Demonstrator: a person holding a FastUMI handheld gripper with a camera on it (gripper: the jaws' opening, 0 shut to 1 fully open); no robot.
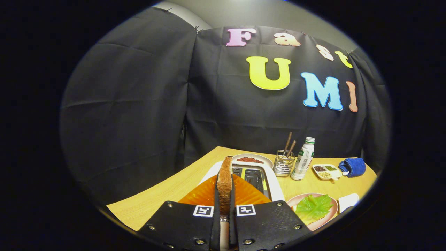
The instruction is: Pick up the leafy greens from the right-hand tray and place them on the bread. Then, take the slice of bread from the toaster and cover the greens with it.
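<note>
My gripper (225, 195) is shut on a toasted slice of bread (225, 174), which stands upright and edge-on between the two fingers. It is held above an orange plate (200, 195), just in front of the white toaster (275, 188), whose slots are open behind the slice. To the right of the fingers, a pink plate (295, 199) carries the leafy greens (313, 206), spread flat, with a pale edge of bread (304, 219) showing under them.
Beyond the toaster sits a dish of red-brown food (250, 160). To its right are a wire holder with chopsticks (283, 164), a white bottle (303, 160), a small divided dish of beans (325, 170) and a blue cloth (352, 166). A white tray (347, 201) lies beside the pink plate.
</note>
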